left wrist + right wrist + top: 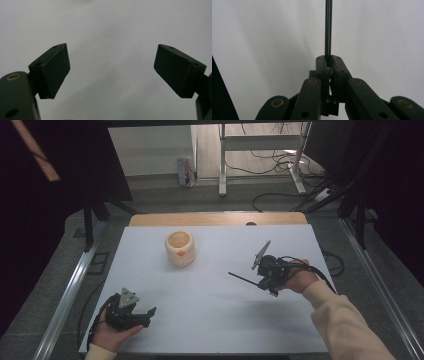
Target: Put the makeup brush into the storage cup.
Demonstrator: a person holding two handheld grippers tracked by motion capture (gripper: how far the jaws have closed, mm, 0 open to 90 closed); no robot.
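I have the right gripper (248,281) clamped on a thin dark rod (240,278) held over the white table (210,320), the left gripper (150,312) gaping empty, so I judge carrying it toward the small wooden cup (180,248) comes next.

The table's white cover (215,315) looks matt and smooth, like paper or laminate, with bare pale wood (200,219) at its far edge. The cup (180,248) looks like smooth light wood. Both grippers' jaws are matt black plastic; the thin rod (328,27) shows a dark, faintly glossy sheen.
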